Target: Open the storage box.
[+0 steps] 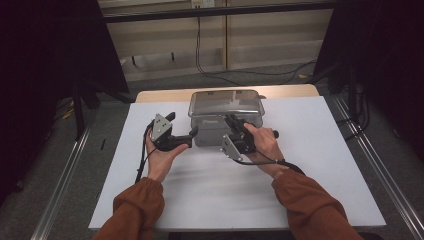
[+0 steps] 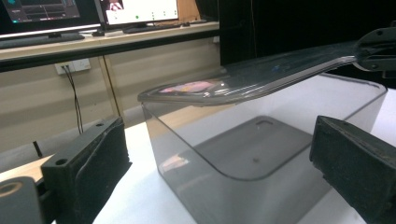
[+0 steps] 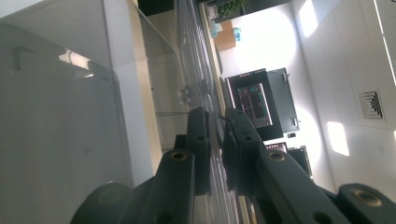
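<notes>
A clear plastic box (image 1: 217, 134) stands at the back middle of the white table (image 1: 310, 165). Its clear lid (image 1: 226, 102) is tilted up on one side in the left gripper view, lid (image 2: 261, 79) above box (image 2: 224, 149). My right gripper (image 1: 233, 121) is shut on the lid's front edge; in the right gripper view its jaws (image 3: 217, 135) pinch the thin lid edge (image 3: 194, 60) beside the box wall (image 3: 51, 116). My left gripper (image 1: 182, 125) is open at the box's front left corner, its fingers (image 2: 88, 163) wide apart on either side of that corner without touching it.
A wooden strip (image 1: 160, 95) shows at the table's far edge. Cables (image 1: 210, 70) lie on the floor beyond, and metal rails (image 1: 65, 175) run along both sides. Monitors (image 2: 140, 9) stand on a desk behind the box in the left gripper view.
</notes>
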The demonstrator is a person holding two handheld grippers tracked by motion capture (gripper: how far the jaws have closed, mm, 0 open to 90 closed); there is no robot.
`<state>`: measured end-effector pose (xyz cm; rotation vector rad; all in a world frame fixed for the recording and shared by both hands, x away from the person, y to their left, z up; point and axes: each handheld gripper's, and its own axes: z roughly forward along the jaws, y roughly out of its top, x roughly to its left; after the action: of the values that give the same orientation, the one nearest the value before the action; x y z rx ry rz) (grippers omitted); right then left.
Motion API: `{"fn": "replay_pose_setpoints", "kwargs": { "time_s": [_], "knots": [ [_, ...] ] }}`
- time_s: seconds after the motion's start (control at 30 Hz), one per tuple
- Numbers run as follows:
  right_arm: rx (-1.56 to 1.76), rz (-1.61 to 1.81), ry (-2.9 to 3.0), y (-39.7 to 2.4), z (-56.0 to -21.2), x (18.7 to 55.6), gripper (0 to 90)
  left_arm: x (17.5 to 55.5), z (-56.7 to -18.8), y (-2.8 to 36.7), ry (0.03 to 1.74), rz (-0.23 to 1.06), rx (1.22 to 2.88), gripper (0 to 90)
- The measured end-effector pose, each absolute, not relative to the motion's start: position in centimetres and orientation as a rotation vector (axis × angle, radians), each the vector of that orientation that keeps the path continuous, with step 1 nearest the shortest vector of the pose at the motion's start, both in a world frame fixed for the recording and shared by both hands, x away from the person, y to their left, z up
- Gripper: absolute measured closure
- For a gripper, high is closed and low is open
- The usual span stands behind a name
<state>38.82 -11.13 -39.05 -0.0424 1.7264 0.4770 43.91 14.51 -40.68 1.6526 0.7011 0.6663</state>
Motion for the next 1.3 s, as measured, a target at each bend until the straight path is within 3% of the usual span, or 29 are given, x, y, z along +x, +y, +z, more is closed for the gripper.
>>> {"fn": "replay_pose_setpoints", "kwargs": {
  "time_s": [0.43, 0.7, 1.0, 1.3],
  "knots": [
    [-0.024, 0.504, 1.713, -11.2, -38.0, 39.4, 81.4, 45.6, -40.7, 13.3, 0.672, 0.716, 1.629, 7.3],
    [-0.019, 0.512, 1.715, -11.2, -37.6, 39.5, 81.2, 46.4, -40.2, 12.3, 0.638, 0.732, 1.625, 13.9],
    [-0.017, 0.515, 1.718, -11.1, -37.8, 39.5, 80.8, 46.5, -40.1, 11.8, 0.585, 0.775, 1.627, 31.3],
    [-0.005, 0.524, 1.729, -11.1, -38.5, 39.2, 79.8, 46.5, -40.2, 11.8, 0.546, 0.82, 1.645, 41.2]
  ]
}}
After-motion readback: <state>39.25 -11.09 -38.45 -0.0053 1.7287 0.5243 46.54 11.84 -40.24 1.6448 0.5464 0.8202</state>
